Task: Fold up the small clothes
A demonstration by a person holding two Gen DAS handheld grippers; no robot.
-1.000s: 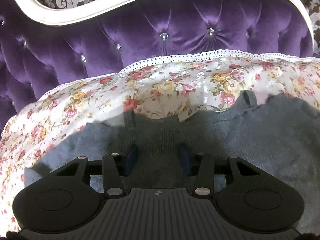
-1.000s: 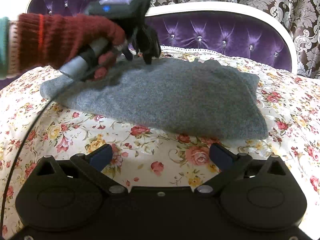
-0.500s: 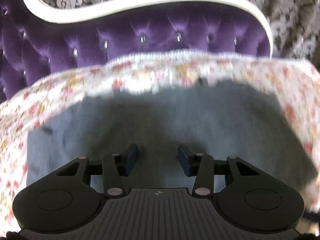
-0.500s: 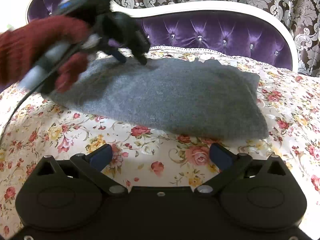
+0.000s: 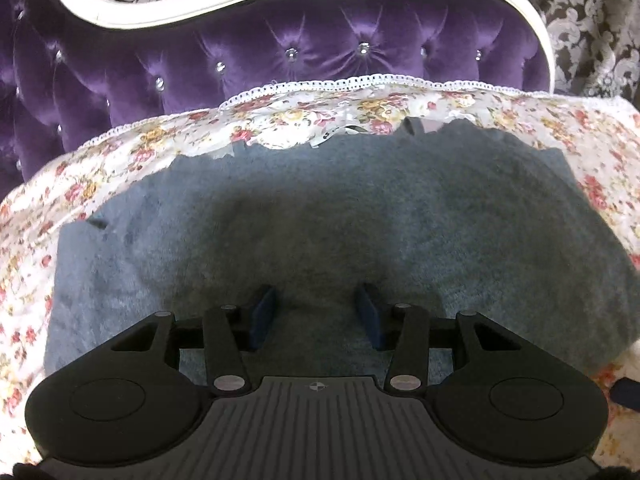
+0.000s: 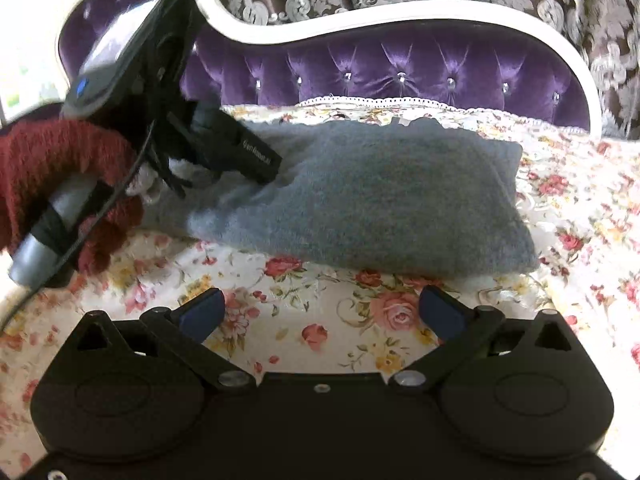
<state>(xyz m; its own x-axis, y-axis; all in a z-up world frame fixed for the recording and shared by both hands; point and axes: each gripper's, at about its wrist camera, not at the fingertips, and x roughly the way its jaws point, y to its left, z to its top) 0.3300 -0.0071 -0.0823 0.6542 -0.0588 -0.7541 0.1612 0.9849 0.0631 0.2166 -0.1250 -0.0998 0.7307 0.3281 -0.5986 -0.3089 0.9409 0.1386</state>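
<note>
A: Status?
B: Grey knit (image 6: 384, 200) lies on the floral cover (image 6: 280, 320) by the purple sofa back (image 6: 420, 68). Left gripper (image 5: 316, 312) has pulled back from the far strap edge to mid-cloth; fingers spread, nothing between them.
A: Right gripper (image 6: 320, 314)?
B: Same spot, off the near hem, wide apart, empty. Far edge looks released, so prob. next fold.
</note>
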